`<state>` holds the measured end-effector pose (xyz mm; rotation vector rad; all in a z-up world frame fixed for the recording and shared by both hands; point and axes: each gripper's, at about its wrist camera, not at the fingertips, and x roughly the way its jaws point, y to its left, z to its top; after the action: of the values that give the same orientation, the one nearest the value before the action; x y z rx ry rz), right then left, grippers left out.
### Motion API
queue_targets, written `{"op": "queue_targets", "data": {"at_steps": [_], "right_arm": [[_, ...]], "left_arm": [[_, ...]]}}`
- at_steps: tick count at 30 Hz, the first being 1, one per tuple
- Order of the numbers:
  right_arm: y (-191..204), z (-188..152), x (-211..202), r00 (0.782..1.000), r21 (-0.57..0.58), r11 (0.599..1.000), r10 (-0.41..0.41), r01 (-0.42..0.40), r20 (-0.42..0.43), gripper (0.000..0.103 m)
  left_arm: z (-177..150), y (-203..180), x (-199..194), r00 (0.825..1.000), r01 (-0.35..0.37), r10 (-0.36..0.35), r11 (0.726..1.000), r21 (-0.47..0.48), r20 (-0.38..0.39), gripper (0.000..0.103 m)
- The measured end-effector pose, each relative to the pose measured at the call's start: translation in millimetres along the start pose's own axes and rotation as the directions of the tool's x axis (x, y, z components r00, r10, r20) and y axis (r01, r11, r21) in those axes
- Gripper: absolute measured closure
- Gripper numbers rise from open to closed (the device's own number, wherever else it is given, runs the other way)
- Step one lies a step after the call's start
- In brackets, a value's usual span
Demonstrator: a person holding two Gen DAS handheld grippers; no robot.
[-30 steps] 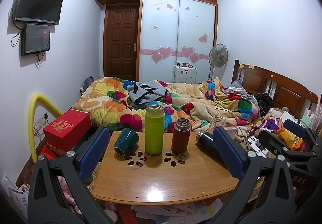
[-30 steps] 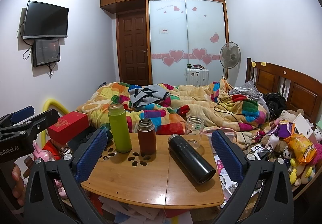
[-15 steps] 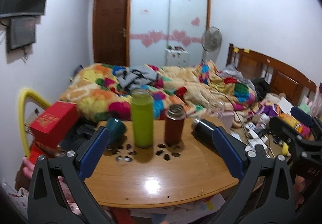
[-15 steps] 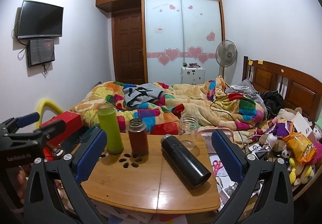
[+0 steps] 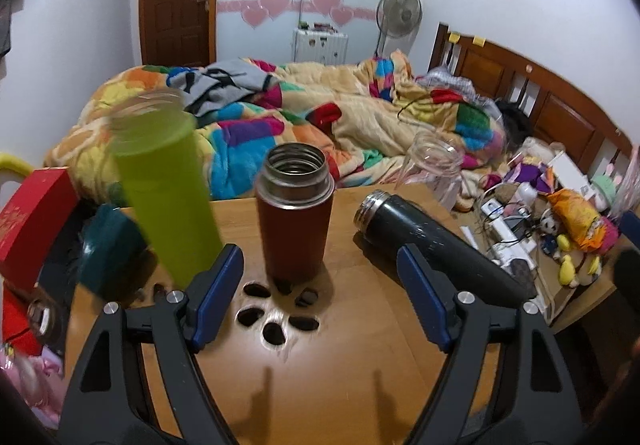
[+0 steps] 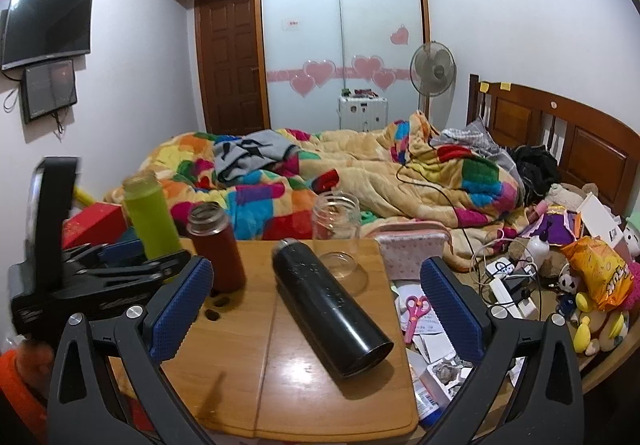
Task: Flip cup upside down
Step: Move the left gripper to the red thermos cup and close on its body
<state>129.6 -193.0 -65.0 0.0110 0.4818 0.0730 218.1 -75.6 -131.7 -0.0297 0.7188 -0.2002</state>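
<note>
A red-brown steel cup (image 5: 294,213) stands upright and open-topped on the wooden table (image 5: 328,357), straight ahead of my open, empty left gripper (image 5: 320,285). It also shows in the right wrist view (image 6: 216,249). A tall green cup (image 5: 164,189) stands to its left, and a black flask (image 6: 332,305) lies on its side to its right. A clear glass jar (image 6: 336,223) stands at the table's far edge. A teal cup (image 5: 108,249) lies at far left. My right gripper (image 6: 316,309) is open and empty above the black flask.
The left gripper body (image 6: 92,277) shows at the left of the right wrist view. A red box (image 5: 32,213) sits left of the table. A bed with a colourful quilt (image 6: 360,181) lies behind. Cables, toys and scissors (image 6: 416,309) clutter the floor to the right.
My left gripper has moved forward and down toward the red-brown cup, which now looms larger. My right gripper has shifted slightly closer to the black flask.
</note>
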Motion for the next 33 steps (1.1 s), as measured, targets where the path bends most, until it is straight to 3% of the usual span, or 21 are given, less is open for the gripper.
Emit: {"op": "queue_targets", "data": {"at_steps": [2,13,17,25,33], "right_arm": [[-5,-2,9,1.000,0.009,1.000,0.005,-0.005,-0.015,0.000],[-17,-17,47,0.998,0.010,1.000,0.006,-0.006,-0.067,0.000],[-20,-21,54,0.997,0.024,1.000,0.015,-0.013,-0.079,0.000],[-20,-26,57,0.995,0.026,1.000,0.015,-0.013,-0.097,0.000],[-12,-29,45,0.995,0.011,1.000,0.017,-0.016,-0.102,0.000]], "left_arm": [[5,-2,22,1.000,-0.014,0.014,1.000,-0.001,-0.012,0.029],[17,8,90,0.990,-0.133,0.130,0.989,-0.061,-0.052,0.030],[19,9,105,0.979,-0.192,0.189,0.980,-0.047,-0.072,0.042],[9,7,87,0.992,-0.103,0.100,0.994,-0.030,-0.082,0.042],[-29,-1,33,0.992,-0.007,0.009,1.000,0.019,-0.128,0.042]]}}
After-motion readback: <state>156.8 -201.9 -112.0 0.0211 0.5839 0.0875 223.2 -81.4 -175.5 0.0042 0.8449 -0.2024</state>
